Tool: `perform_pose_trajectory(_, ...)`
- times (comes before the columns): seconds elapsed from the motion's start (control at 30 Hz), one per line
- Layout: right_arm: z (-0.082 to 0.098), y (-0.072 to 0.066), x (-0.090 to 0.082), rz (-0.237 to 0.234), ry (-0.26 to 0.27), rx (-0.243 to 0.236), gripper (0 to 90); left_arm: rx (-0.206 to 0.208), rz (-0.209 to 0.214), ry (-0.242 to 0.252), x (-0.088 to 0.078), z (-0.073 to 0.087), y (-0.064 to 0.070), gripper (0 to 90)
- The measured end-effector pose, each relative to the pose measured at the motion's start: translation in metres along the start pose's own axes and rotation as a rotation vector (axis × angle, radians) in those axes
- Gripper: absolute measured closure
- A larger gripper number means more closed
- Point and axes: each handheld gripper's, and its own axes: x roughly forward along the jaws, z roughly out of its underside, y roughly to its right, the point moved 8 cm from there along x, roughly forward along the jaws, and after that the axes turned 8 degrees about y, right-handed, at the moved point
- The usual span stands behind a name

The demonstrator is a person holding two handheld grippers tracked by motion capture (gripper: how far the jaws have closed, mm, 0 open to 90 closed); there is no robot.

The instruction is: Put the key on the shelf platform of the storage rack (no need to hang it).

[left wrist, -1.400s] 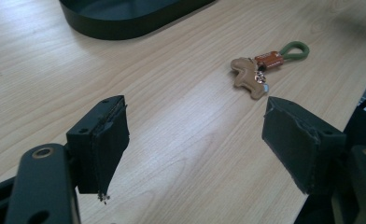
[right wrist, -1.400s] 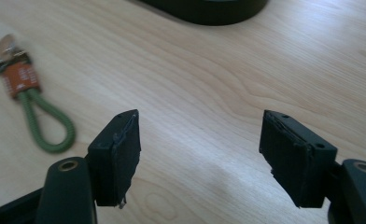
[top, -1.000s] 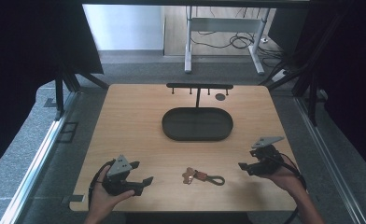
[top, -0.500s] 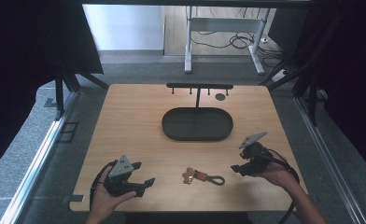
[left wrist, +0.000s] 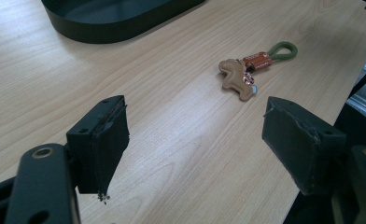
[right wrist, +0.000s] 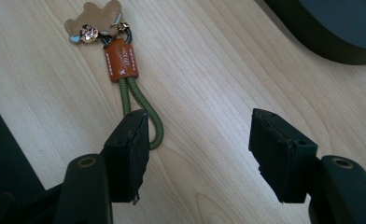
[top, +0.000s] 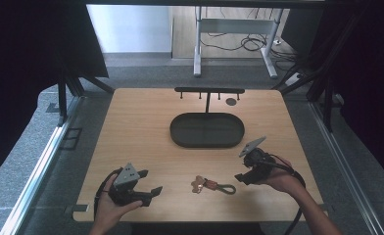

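A keychain (top: 212, 185) lies flat near the table's front edge: a tan bear charm, an orange leather tab and a green cord loop. My right gripper (top: 240, 177) is open just right of it. In the right gripper view the green loop (right wrist: 148, 119) runs under the left jaw's tip, and the gripper (right wrist: 197, 149) holds nothing. My left gripper (top: 153, 192) rests open at the front left, well apart from the keychain (left wrist: 246, 70), which lies ahead of the gripper (left wrist: 209, 154) in the left gripper view.
A dark oval tray (top: 207, 142) sits mid-table. Behind it stands a black rack with hooks (top: 208, 91), and a small round disc (top: 231, 101) lies beside the rack. Bare wood stretches between the two grippers.
My right gripper has moved left and forward toward the keychain's green loop. The left gripper has stayed where it was.
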Motion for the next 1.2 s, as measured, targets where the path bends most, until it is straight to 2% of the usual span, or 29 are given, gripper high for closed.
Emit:
perform_pose_trajectory(0.3, -0.007, -0.010, 0.012, -0.028, -0.023, -0.037, 39.7, 0.006, 0.006, 0.000, 0.001, -0.001, 0.003, 23.0)
perform_pose_trajectory(0.57, -0.009, -0.020, 0.032, -0.066, -0.053, -0.056, 40.2, 0.003, 0.006, 0.005, 0.000, -0.001, 0.001, 23.0)
perform_pose_trajectory(0.77, -0.013, -0.027, 0.041, -0.073, -0.070, -0.077, 40.9, 0.002, 0.003, 0.010, -0.002, -0.002, 0.001, 23.0)
perform_pose_trajectory(0.93, -0.016, -0.034, 0.049, -0.089, -0.088, -0.115, 41.4, 0.003, 0.004, 0.010, -0.002, -0.002, 0.001, 22.9)
perform_pose_trajectory(1.2, -0.019, -0.042, 0.062, -0.109, -0.112, -0.140, 42.7, 0.002, 0.002, 0.010, -0.003, -0.002, 0.000, 23.0)
